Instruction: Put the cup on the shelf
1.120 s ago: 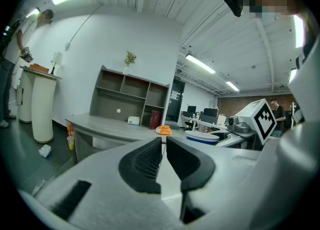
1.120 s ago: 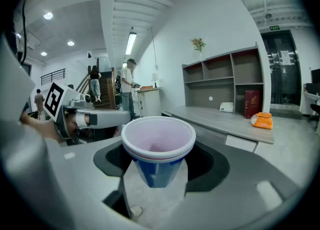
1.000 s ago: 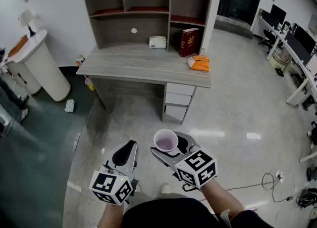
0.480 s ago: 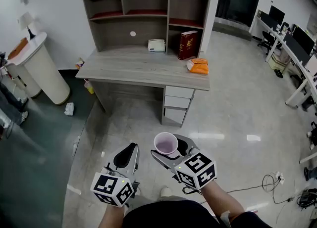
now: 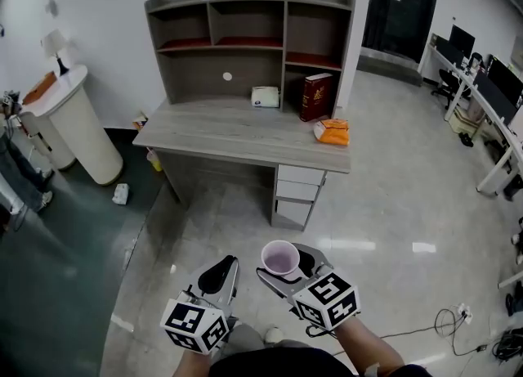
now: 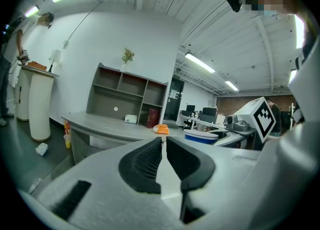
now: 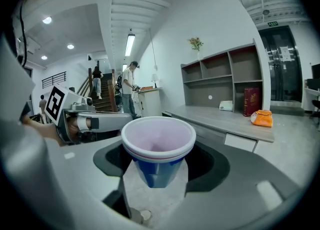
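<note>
A blue cup [image 7: 157, 149] with a white rim and pale inside stands upright between the jaws of my right gripper [image 7: 159, 166], which is shut on it; from above the cup [image 5: 280, 258] shows at the tip of that gripper [image 5: 284, 271]. My left gripper [image 5: 217, 273] hangs beside it on the left, its black pads [image 6: 146, 164] almost touching and nothing between them [image 6: 163, 146]. The grey shelf unit [image 5: 253, 44] with open compartments stands on the far desk [image 5: 237, 130], well ahead of both grippers.
On the desk lie a white box [image 5: 265, 96], a dark red book [image 5: 315, 96] standing upright and an orange packet [image 5: 333, 132]. A white rounded counter [image 5: 75, 126] stands at the left. Office desks [image 5: 490, 97] line the right. Cables [image 5: 458, 318] lie on the floor at lower right.
The head view has shifted slightly: desk and shelf sit a little lower and to the right in the picture. Both grippers and the cup keep their places relative to each other.
</note>
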`<state>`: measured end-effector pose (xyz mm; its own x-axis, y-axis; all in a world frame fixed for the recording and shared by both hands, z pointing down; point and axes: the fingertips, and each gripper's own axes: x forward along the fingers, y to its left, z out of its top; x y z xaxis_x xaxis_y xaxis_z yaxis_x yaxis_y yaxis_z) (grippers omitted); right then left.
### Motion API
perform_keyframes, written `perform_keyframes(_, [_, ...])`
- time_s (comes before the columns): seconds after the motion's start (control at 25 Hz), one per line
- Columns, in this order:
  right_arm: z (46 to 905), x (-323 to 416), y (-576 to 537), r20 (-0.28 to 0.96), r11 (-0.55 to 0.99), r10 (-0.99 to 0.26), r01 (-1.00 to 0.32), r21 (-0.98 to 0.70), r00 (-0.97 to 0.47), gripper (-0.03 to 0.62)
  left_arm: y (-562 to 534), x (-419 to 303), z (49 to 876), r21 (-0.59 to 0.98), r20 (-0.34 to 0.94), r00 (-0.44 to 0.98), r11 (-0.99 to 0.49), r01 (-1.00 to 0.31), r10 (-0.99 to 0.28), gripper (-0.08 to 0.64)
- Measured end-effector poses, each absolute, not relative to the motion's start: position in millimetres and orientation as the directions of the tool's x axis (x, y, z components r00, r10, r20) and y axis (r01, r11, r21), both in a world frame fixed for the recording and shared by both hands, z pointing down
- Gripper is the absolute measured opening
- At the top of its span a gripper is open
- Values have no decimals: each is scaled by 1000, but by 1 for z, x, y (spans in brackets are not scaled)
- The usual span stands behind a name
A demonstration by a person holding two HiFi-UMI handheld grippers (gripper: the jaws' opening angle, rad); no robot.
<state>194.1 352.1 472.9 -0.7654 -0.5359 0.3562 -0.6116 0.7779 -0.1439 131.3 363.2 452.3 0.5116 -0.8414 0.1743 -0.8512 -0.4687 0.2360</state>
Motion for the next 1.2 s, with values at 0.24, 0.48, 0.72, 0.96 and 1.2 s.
perform_keyframes(0.24, [474, 189, 343, 349, 782, -523, -600, -166, -778, 313, 356, 126, 457, 235, 204, 497, -450, -861, -844, 21])
perform_keyframes(0.48, [477, 184, 322, 353, 787, -513, -593, -170, -782, 313, 332, 124, 462, 238, 215, 493, -444, -864, -843, 23])
perform_keyframes(0.72, [471, 175, 280, 362, 788, -519, -598, -149, -774, 313, 286, 116, 456, 220, 202, 503, -461, -859, -840, 28])
perform_keyframes(0.96, [464, 156, 227, 373, 789, -521, -600, -133, -768, 313, 229, 98, 449, 227, 189, 515, -473, -851, -836, 28])
perform_keyframes(1.2, [460, 127, 177, 380, 792, -513, -595, -136, -770, 313, 182, 72, 443, 223, 197, 527, -486, -845, -826, 28])
